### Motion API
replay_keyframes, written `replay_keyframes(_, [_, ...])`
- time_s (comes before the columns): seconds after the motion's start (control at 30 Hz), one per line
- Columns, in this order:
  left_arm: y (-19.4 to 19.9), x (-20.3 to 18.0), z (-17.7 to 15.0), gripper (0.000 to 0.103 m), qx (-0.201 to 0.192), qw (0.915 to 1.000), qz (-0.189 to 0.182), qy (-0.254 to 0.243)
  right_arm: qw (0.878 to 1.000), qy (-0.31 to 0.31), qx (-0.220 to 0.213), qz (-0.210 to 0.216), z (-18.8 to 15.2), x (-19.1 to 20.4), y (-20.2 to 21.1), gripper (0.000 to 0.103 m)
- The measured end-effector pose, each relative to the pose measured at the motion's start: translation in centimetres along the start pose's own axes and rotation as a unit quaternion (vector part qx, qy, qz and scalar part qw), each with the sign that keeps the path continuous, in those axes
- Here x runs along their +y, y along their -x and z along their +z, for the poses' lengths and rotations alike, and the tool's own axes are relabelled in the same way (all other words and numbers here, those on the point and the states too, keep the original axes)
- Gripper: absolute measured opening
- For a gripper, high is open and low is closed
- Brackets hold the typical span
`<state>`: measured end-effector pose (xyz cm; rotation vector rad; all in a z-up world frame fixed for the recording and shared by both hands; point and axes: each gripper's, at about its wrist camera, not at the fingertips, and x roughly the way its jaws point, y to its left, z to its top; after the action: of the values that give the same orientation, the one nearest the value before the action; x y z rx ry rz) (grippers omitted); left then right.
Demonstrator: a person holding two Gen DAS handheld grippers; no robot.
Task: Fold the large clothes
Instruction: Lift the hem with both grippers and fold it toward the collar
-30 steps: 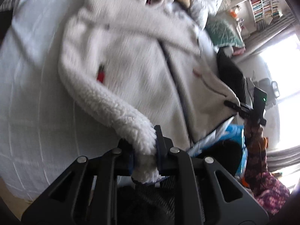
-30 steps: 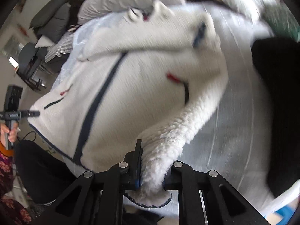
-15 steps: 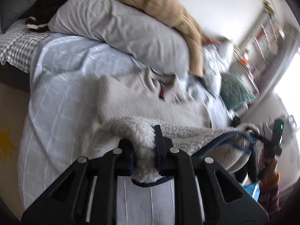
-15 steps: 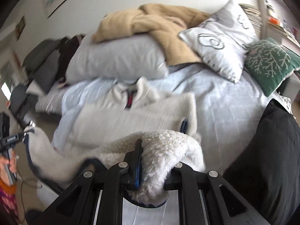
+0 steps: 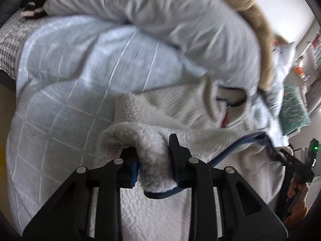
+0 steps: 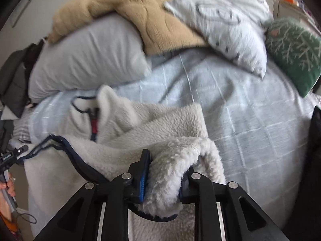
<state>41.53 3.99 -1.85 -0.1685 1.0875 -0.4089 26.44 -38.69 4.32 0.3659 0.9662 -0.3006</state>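
Note:
A cream fleece jacket [image 5: 180, 104] with navy trim lies on the bed, its collar [image 6: 108, 104] toward the pillows and its lower part doubled up over its chest. My left gripper [image 5: 152, 150] has a fleece cuff and navy hem between its pads; the jaws are opening, and the fleece still fills the gap. My right gripper [image 6: 167, 162] holds the other cuff the same way, jaws opening too. Each gripper shows at the edge of the other's view, the right gripper [image 5: 278, 154] and the left gripper [image 6: 22, 148], with the navy hem stretched between them.
The pale blue checked bedspread [image 6: 250, 120] lies under the jacket. Beyond the collar are a grey pillow [image 6: 86, 56], a tan blanket [image 6: 150, 10], a white patterned pillow [image 6: 230, 16] and a green cushion [image 6: 295, 50]. A hand [image 5: 297, 190] grips the right gripper.
Both grippers carried the cuffs and bottom hem up the bed toward the collar, doubling the jacket over itself. The jaws stand a little wider than before.

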Motion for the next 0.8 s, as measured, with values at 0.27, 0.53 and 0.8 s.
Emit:
replay_keyframes(0.27, [-0.3,1.3,0.1,0.072,0.044,0.9979,-0.038,0.028,0.998,-0.023,0.058,0.021,0.0,-2.1,-4.8,0.036])
replay_keyframes(0.53, [6.8,2.8,-0.6,0.086,-0.015,0.9990,0.019,-0.038,0.998,-0.033,0.000,0.054,0.1,-5.4,2.7,0.082])
replay_keyframes(0.8, [2.2,2.6,-1.1,0.087,-0.007,0.9880,0.094,-0.122,0.996,0.076,-0.002,-0.054,-0.4,-3.7,0.6,0.082])
